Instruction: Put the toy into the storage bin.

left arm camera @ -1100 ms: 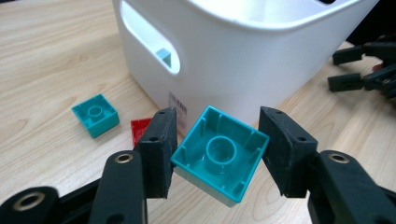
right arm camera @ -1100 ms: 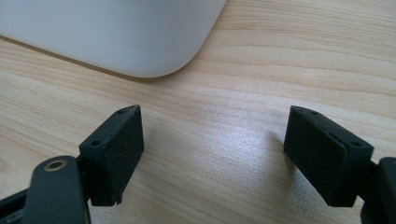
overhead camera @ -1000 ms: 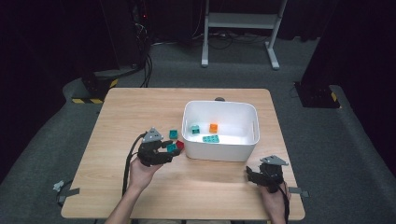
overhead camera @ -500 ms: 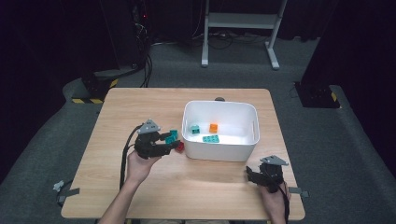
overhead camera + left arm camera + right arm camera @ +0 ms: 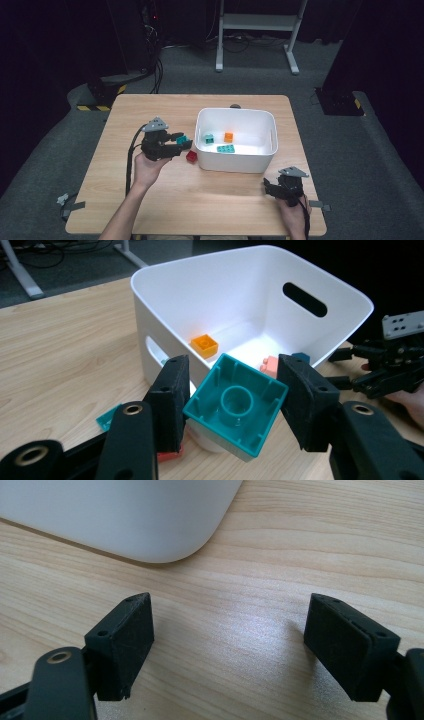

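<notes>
Left gripper (image 5: pixel 181 142) is held above the wooden table (image 5: pixel 150 200), just off the white bin's (image 5: pixel 270 125) 9 o'clock wall, jaws pinching a teal building block (image 5: pixel 236 405) — in the left gripper view the block sits tilted between the two pads with its hollow underside and centre tube facing the camera. From the high view the block (image 5: pixel 182 139) shows as a small teal bit at the jaw tips, close to the bin rim but outside it. A red block (image 5: pixel 191 156) lies on the table just beside the bin's outer wall, at about 5 o'clock from the left gripper's tips. Inside the bin: a teal cube (image 5: pixel 208 139) toward 9 o'clock, an orange block (image 5: pixel 228 136) near the middle, and a flat teal plate (image 5: pixel 226 148) at 6 o'clock of those two. The left gripper view also shows the orange block (image 5: pixel 204 345) on the bin floor and a pinkish block (image 5: pixel 270 365) partly hidden behind the held one. Right gripper (image 5: pixel 270 188) rests low at the table's 5 o'clock corner, well apart from the left hand (image 5: pixel 147 167) — its jaws are spread wide with nothing between them, bare wood under them and the bin's rounded corner (image 5: pixel 150 525) at 11 o'clock in the right gripper view.
</notes>
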